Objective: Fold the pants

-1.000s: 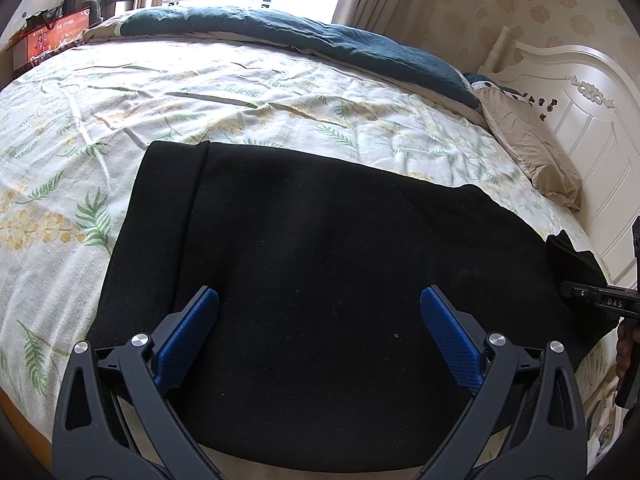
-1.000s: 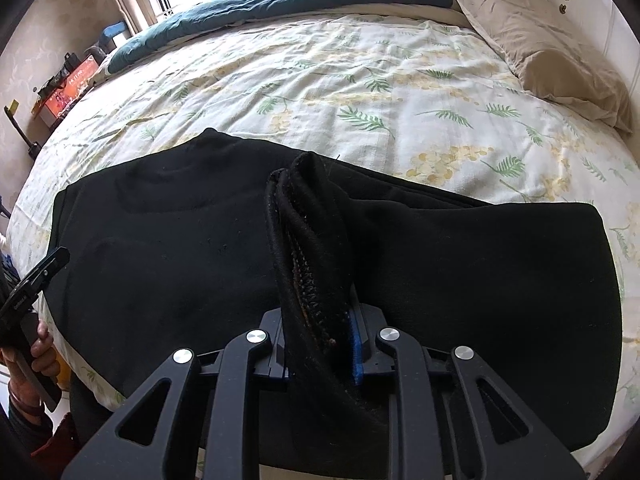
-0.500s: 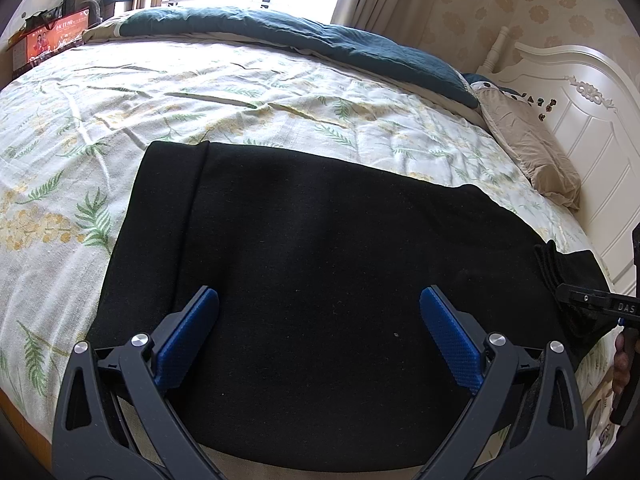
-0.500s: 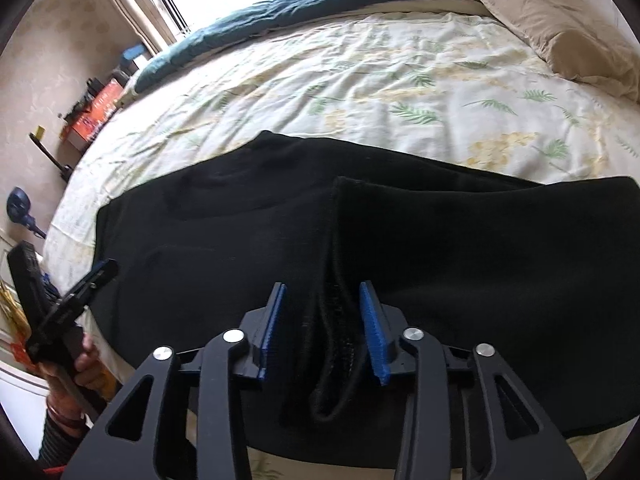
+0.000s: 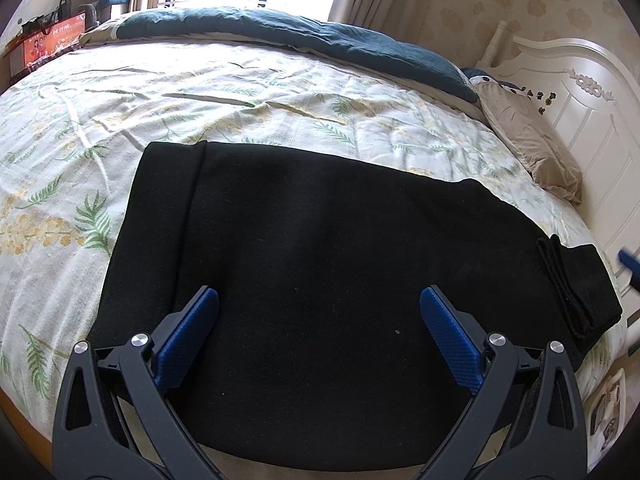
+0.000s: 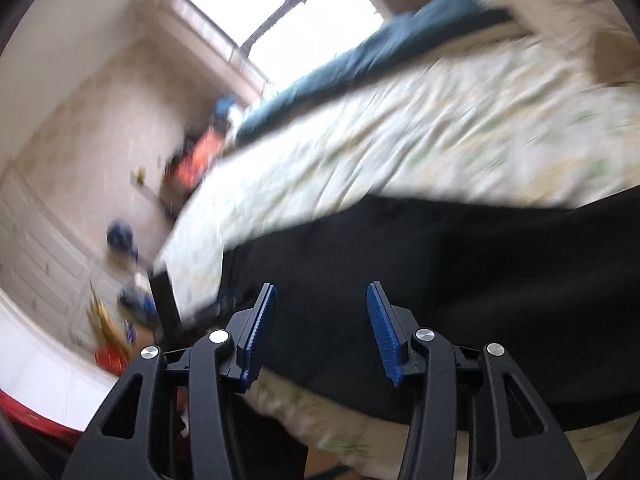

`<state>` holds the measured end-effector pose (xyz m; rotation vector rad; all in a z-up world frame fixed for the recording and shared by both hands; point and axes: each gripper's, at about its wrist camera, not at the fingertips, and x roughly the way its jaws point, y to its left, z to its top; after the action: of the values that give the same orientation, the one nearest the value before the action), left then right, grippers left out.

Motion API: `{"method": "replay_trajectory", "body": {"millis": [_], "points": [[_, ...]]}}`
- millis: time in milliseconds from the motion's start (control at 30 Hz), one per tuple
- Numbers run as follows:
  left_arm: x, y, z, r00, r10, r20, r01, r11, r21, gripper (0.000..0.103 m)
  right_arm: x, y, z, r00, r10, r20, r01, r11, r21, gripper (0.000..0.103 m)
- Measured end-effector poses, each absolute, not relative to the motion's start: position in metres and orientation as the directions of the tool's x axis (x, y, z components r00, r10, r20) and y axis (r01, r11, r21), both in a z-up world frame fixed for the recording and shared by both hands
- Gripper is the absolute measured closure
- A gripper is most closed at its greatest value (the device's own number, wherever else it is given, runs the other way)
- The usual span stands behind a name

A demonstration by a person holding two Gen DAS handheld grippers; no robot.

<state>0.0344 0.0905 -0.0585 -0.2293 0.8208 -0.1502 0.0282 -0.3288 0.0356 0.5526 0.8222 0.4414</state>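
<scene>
Black pants (image 5: 320,272) lie flat across the near side of the bed, with a folded-over end (image 5: 576,280) at the right. My left gripper (image 5: 316,340) is wide open and empty, hovering just above the near part of the pants. My right gripper (image 6: 320,332) is open and empty, above the near edge of the pants (image 6: 460,264); its view is blurred and tilted. A blue pad of it (image 5: 630,260) shows at the right edge of the left wrist view.
The bed has a leaf-print sheet (image 5: 200,92), a teal blanket (image 5: 300,36) at the far side and a tan pillow (image 5: 528,148) by the white headboard (image 5: 580,92). Clutter stands on the floor (image 6: 120,308) past the bed's left end.
My right gripper opened, let go of the folded pants end, which now lies flat, and pulled back with a swing to the left. The left gripper has not moved.
</scene>
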Motion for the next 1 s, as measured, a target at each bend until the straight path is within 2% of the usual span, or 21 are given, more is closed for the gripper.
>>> {"method": "replay_trajectory", "body": {"millis": [100, 167, 267, 333, 367, 400, 567, 633, 700, 767, 933, 1000], "points": [[0.035, 0.091, -0.059, 0.674, -0.218, -0.706, 0.044, 0.966, -0.256, 0.002, 0.029, -0.424, 0.035, 0.715, 0.440, -0.543, 0.020, 0.764, 0.645, 0.038], [0.035, 0.091, -0.060, 0.679, -0.208, -0.704, 0.045, 0.969, -0.243, 0.002, 0.041, -0.481, 0.006, 0.691, 0.376, -0.617, 0.173, 0.743, 0.646, 0.036], [0.035, 0.090, -0.061, 0.679, -0.197, -0.707, 0.048, 0.973, -0.225, 0.002, 0.063, -0.517, -0.044, 0.603, 0.417, -0.680, 0.273, 0.693, 0.667, 0.036], [0.036, 0.091, -0.061, 0.677, -0.198, -0.709, 0.049, 0.973, -0.225, 0.002, 0.074, -0.521, -0.064, 0.581, 0.477, -0.659, 0.269, 0.651, 0.709, 0.039], [0.037, 0.092, -0.061, 0.674, -0.201, -0.711, 0.049, 0.972, -0.228, 0.002, 0.077, -0.519, -0.069, 0.585, 0.486, -0.649, 0.255, 0.650, 0.716, 0.062], [0.036, 0.091, -0.061, 0.672, -0.203, -0.712, 0.049, 0.972, -0.231, 0.002, 0.084, -0.515, -0.075, 0.566, 0.523, -0.637, 0.229, 0.643, 0.731, 0.076], [0.036, 0.089, -0.062, 0.670, -0.193, -0.717, 0.046, 0.975, -0.219, 0.002, 0.084, -0.511, -0.077, 0.568, 0.529, -0.630, 0.236, 0.629, 0.741, 0.075], [0.036, 0.089, -0.062, 0.670, -0.189, -0.718, 0.046, 0.976, -0.215, 0.002, 0.076, -0.514, -0.073, 0.575, 0.560, -0.597, 0.220, 0.597, 0.772, 0.069], [0.036, 0.089, -0.062, 0.670, -0.196, -0.716, 0.048, 0.974, -0.221, 0.002, 0.059, -0.517, -0.070, 0.585, 0.582, -0.565, 0.202, 0.570, 0.797, 0.058], [0.035, 0.088, -0.063, 0.670, -0.201, -0.715, 0.052, 0.973, -0.225, 0.002, 0.038, -0.520, -0.074, 0.589, 0.606, -0.534, 0.175, 0.549, 0.817, 0.054], [0.035, 0.087, -0.063, 0.670, -0.201, -0.715, 0.052, 0.973, -0.224, 0.002, -0.010, -0.519, -0.077, 0.607, 0.625, -0.490, 0.118, 0.539, 0.834, 0.057], [0.035, 0.087, -0.063, 0.670, -0.202, -0.715, 0.054, 0.973, -0.224, 0.002, -0.015, -0.517, -0.081, 0.606, 0.595, -0.529, 0.129, 0.582, 0.803, 0.074]]}}
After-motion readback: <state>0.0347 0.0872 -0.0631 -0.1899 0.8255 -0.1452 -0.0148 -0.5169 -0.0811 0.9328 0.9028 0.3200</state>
